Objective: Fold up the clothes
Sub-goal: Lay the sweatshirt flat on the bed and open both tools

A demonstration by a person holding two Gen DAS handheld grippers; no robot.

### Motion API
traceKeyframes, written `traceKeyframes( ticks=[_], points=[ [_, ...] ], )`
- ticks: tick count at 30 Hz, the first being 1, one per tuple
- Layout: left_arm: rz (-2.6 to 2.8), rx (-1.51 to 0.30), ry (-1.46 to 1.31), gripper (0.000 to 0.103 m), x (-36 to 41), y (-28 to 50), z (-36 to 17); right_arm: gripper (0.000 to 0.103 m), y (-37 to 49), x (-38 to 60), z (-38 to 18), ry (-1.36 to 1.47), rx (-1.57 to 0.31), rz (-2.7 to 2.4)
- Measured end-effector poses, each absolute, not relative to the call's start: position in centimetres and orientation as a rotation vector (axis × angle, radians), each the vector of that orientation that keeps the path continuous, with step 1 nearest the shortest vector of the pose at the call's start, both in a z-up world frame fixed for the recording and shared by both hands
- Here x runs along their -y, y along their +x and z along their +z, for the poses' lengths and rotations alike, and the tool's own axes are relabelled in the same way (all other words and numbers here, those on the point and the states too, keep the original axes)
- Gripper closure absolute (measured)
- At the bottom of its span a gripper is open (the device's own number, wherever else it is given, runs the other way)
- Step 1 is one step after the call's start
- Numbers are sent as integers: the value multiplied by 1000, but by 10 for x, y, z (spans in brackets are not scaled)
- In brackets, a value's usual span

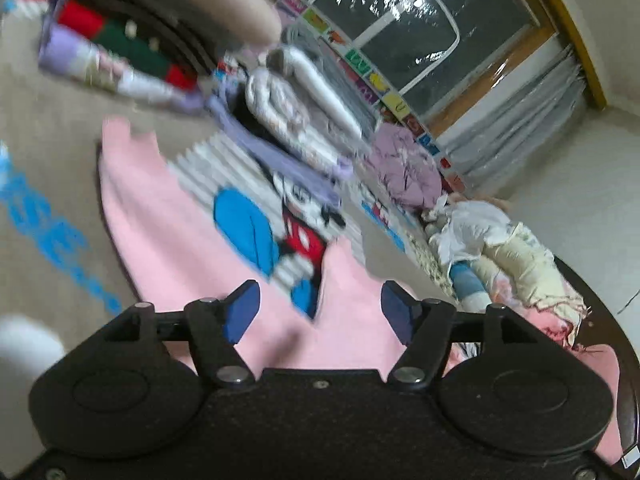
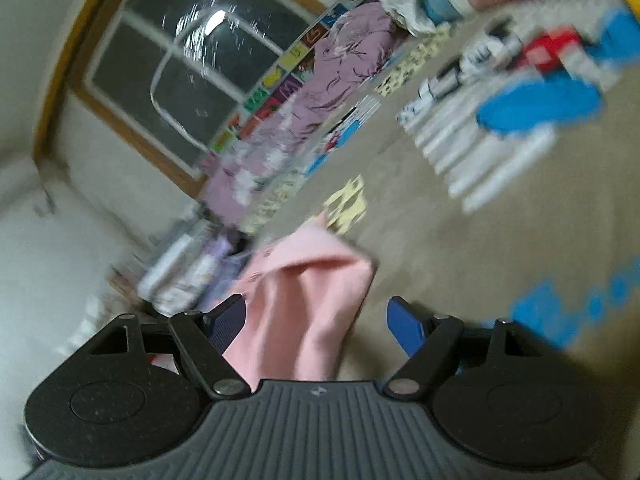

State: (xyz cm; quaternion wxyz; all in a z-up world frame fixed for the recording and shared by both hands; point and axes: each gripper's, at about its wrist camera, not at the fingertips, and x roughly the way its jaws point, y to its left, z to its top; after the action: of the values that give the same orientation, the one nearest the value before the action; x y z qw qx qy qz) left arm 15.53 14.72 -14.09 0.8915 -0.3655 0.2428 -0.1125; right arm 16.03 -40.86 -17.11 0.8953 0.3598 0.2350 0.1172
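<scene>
A pink garment (image 1: 168,240) lies spread on the beige cartoon-print bedspread (image 1: 48,128), soft and plain, its edges uneven and one part folded over. The left gripper (image 1: 316,312) hangs over its near edge, jaws apart, nothing clamped. In the right wrist view a raised fold of the pink garment (image 2: 308,304) lies between the right gripper's (image 2: 316,328) jaws, which stand wide apart. A stack of folded clothes (image 1: 120,52) sits beyond the garment.

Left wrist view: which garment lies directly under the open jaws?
The pink garment, spread flat on the cartoon-print mat; the folded stack and lilac heap lie farther off.
</scene>
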Motion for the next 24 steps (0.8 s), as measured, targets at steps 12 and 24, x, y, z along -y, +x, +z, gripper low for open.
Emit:
traceKeyframes(
  ticks=[12,24],
  points=[
    [-243,-553,-587,18,-119,169,-154,34,268,304,-89,-182,-612,333],
    [-269,-560,-532,14,-110,168,-155,77,300,228,-112,-579,-726,345]
  ],
)
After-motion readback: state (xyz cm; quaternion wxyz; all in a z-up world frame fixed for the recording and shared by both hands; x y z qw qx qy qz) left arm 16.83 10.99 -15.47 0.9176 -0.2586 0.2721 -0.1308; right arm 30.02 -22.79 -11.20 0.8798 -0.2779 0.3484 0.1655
